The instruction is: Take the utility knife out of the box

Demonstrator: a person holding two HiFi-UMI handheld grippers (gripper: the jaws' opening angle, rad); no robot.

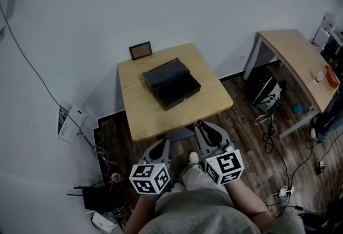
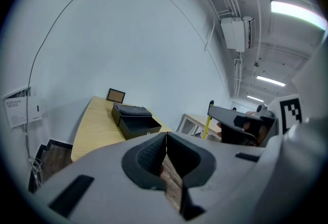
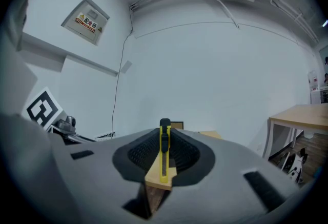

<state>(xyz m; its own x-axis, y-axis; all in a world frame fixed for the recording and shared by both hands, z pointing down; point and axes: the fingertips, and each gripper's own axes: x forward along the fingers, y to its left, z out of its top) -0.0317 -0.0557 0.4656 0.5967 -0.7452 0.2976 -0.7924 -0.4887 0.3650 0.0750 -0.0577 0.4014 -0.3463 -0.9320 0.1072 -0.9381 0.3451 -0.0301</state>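
A black box (image 1: 171, 84) lies open on the small wooden table (image 1: 139, 115), its lid tipped back toward the wall. My right gripper (image 1: 202, 127) hovers at the table's near edge and is shut on a yellow utility knife (image 3: 164, 152). The knife stands upright between its pads, black slider end up. The left gripper view also shows the yellow knife (image 2: 207, 123) off to the right. My left gripper (image 1: 159, 144) hangs below the table's front edge, jaws closed together with nothing between them (image 2: 166, 150). From there the box (image 2: 134, 120) lies ahead on the tabletop.
A small framed picture (image 1: 140, 50) leans on the wall behind the box. A second wooden desk (image 1: 300, 61) stands at the right with a bag (image 1: 265, 91) beneath it. Cables and devices (image 1: 99, 195) litter the dark wood floor at lower left.
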